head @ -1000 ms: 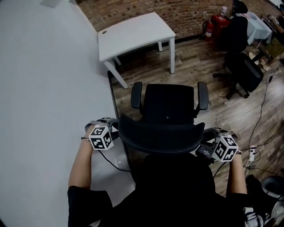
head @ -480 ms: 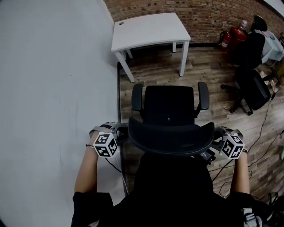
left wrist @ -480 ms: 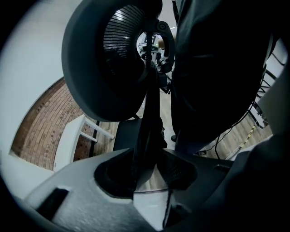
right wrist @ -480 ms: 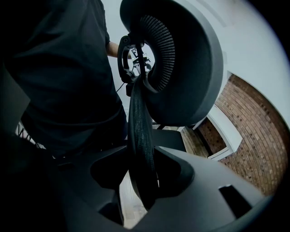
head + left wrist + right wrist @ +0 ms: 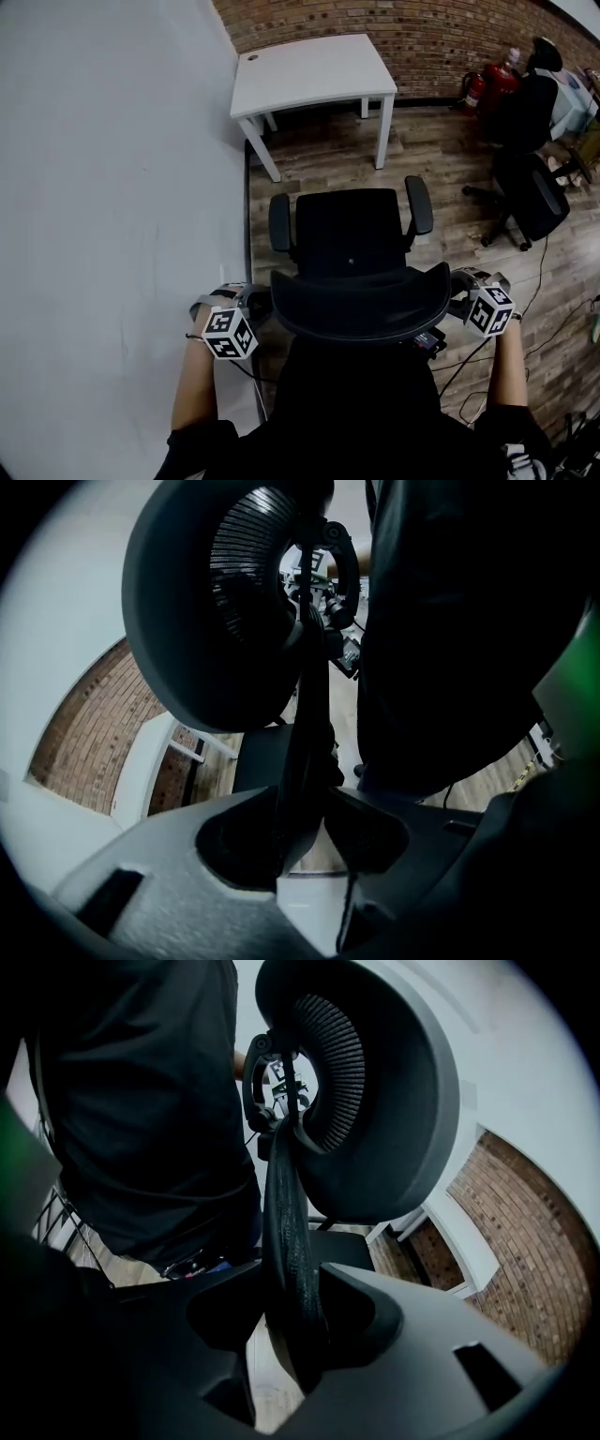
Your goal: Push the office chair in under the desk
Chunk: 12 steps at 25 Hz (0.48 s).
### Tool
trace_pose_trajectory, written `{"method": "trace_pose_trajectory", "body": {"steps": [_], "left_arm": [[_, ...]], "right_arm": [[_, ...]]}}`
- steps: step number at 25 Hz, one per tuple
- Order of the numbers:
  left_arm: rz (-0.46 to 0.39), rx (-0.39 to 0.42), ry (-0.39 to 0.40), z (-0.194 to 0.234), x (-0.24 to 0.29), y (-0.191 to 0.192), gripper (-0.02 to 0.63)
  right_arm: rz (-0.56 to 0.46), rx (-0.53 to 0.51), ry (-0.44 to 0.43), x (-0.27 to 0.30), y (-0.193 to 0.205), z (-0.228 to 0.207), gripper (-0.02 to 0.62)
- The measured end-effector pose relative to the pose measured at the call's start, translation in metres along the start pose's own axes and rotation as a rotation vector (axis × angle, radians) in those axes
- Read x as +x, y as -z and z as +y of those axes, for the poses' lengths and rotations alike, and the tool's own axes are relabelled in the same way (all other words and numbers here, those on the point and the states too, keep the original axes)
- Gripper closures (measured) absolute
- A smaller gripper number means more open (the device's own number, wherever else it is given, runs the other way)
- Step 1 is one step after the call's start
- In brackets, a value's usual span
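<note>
Overall, the office chair (image 5: pixel 352 234) is black with curved headrest (image 5: pixel 361 302).

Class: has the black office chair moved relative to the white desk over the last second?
Yes. The black office chair has shifted left in the head view, lining up better with the white desk.

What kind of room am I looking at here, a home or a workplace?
Probably an office or lab workspace: a white desk against a brick wall, a black office chair facing it, another chair and red fire extinguishers at the right.
</note>
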<state>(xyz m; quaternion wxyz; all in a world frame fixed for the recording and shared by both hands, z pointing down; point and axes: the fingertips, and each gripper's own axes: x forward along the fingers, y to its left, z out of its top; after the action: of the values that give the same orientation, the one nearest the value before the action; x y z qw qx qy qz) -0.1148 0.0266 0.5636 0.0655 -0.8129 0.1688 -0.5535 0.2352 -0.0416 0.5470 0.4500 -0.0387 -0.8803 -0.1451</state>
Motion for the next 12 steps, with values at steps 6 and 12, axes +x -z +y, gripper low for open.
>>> {"method": "trace_pose_trajectory", "body": {"steps": [6,12], "left_arm": [[-0.016,-0.018,-0.019,-0.0035,0.0014,-0.0064,0.445],[-0.003,-0.028,-0.016,0.0002,0.0017,-0.0047,0.445]], "right_arm": [[-0.001,-0.021,0.006,-0.0011,0.0050,-0.0042,0.428],[-0.022,-0.048,0.020,0.0016,0.0022,-0.0071,0.437]]}}
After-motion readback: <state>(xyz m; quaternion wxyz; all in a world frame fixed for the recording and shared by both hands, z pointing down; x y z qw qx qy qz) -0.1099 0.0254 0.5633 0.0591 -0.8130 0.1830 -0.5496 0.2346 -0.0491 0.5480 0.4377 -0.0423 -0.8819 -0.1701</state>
